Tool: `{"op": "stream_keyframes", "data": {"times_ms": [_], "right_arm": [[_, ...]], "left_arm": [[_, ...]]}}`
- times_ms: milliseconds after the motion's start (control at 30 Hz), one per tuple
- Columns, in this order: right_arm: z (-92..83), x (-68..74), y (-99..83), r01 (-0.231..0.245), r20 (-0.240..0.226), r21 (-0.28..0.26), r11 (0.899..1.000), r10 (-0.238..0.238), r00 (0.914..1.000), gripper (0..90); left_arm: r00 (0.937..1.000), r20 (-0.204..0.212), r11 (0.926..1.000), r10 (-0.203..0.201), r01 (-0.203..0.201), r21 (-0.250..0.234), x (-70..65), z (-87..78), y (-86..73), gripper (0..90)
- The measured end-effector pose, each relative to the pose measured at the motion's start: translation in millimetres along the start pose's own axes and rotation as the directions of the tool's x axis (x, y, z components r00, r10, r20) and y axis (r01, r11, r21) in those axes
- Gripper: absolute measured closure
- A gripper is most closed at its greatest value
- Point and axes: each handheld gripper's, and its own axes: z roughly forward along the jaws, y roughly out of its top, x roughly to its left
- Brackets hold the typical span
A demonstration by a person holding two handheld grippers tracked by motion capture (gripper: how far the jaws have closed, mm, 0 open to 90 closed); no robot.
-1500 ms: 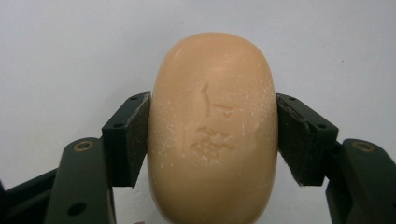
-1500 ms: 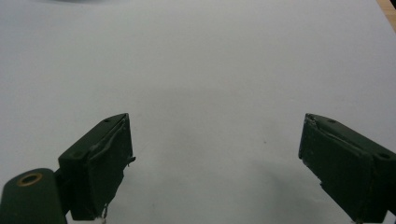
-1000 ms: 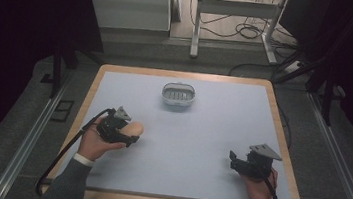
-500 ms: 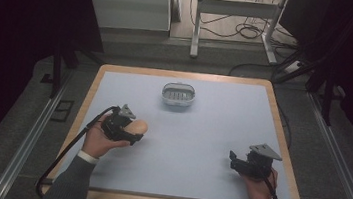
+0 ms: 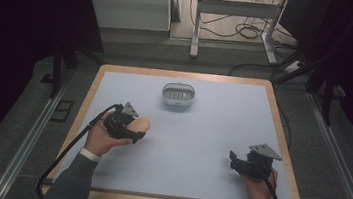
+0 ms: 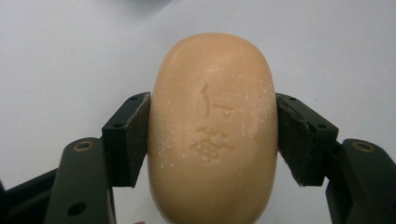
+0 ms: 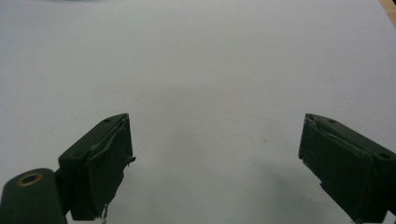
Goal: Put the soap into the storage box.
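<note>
Gripping a peach-coloured bar of soap point(image 6: 212, 130), the left gripper point(image 5: 130, 127) hovers near the left edge of a pale blue desk point(image 5: 209, 148). Its two black fingers point(image 6: 128, 137) press against the bar's long sides, clamped firmly on it, and the stamped face of the soap looks up toward the gripper's camera. From the high view the soap point(image 5: 140, 124) pokes out just past the hand, seemingly lifted slightly clear of the desk surface.

Farther up the desk, near its middle and well apart from the bar, sits a small white soap dish point(image 5: 178, 94) with a slotted floor — nothing is in it.

The right gripper point(image 5: 238, 163) rests near the desk's lower right corner, its fingers point(image 7: 105, 158) spread wide apart with nothing between them.

Judging from this, the pick-up is done; carrying the soap across to the dish and setting it down inside is likely what remains — the right hand appears to have no part in it yet.
</note>
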Motion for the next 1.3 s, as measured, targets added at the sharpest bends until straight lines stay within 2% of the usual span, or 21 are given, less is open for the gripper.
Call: {"op": "stream_keyframes", "data": {"times_ms": [1300], "right_arm": [[0.1, -0.2, 0.0, -0.001, 0.002, 0.003, 1.000, 0.001, 1.0000, 9.9]], "left_arm": [[0.9996, -0.003, 0.9996, 0.028, -0.028, 0.004, -2.1, 5.3, 17.7, 32.4]]}}
